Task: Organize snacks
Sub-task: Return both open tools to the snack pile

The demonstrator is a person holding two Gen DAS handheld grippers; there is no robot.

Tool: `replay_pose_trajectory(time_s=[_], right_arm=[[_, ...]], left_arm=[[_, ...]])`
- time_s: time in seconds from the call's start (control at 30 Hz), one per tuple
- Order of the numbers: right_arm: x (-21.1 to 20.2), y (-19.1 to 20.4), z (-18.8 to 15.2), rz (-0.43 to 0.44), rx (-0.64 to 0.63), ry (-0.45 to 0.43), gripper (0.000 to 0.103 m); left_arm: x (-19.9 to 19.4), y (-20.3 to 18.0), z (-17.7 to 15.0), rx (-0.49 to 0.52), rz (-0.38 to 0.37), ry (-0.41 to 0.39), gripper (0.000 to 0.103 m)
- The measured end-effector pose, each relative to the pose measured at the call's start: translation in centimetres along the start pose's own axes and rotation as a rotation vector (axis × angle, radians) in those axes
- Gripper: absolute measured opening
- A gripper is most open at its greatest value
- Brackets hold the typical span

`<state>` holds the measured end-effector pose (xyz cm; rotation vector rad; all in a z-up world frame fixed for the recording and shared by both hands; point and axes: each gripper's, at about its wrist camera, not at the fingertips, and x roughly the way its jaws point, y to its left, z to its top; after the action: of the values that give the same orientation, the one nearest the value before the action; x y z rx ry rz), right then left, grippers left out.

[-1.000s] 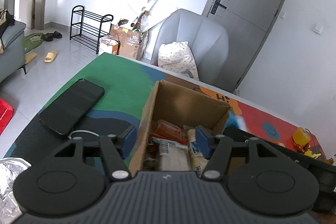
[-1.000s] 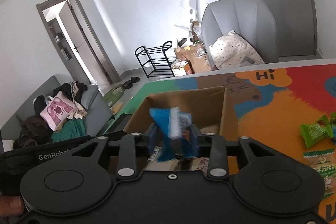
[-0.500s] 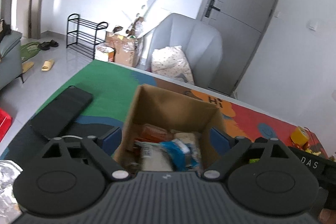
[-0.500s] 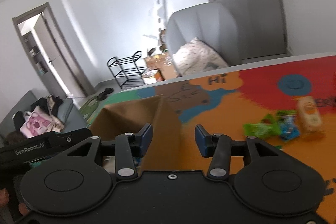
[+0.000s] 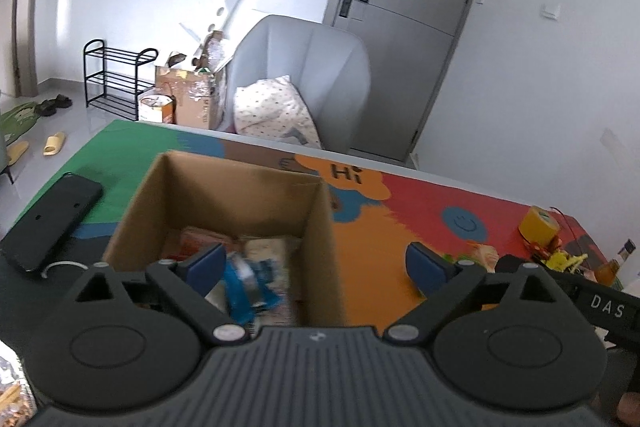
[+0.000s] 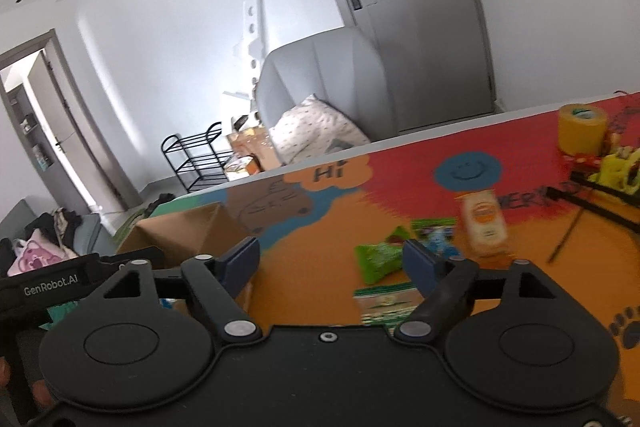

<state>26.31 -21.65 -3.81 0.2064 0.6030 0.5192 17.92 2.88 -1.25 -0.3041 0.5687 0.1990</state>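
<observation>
An open cardboard box (image 5: 224, 203) stands on the colourful mat and holds several snack packets, with a blue packet (image 5: 244, 287) on top. My left gripper (image 5: 316, 263) is open and empty, straddling the box's right wall. My right gripper (image 6: 332, 263) is open and empty over the orange part of the mat, right of the box (image 6: 180, 235). Ahead of it lie a green packet (image 6: 378, 259), a green-and-white packet (image 6: 384, 303), a blue packet (image 6: 438, 239) and a tan packet (image 6: 484, 227).
A black phone (image 5: 48, 223) lies left of the box. A yellow tape roll (image 6: 582, 129) and yellow toys (image 6: 616, 167) sit at the mat's far right. A grey armchair (image 5: 304, 75) stands beyond the table's far edge.
My right gripper let the blue packet go into the box, opened and swung right toward the loose snacks. My left gripper opened wider and shifted right along the box.
</observation>
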Motion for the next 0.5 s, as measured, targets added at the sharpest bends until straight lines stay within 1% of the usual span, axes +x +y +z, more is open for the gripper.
replay_pose_trajectory(time_s=[0.33,0.5], right_arm=[[-1.4,-3.4,0.0,-0.035,0.042,-0.022,0.085],[-1.8,-5.4,0.0,-0.059,0.068,-0.025,0.085]], left_arm=[[0.8,-3.9,-0.5,0.061,-0.05,0.015,0.096],[1.7,-5.7,-0.9,0.084,-0.058,0.036,0.096]])
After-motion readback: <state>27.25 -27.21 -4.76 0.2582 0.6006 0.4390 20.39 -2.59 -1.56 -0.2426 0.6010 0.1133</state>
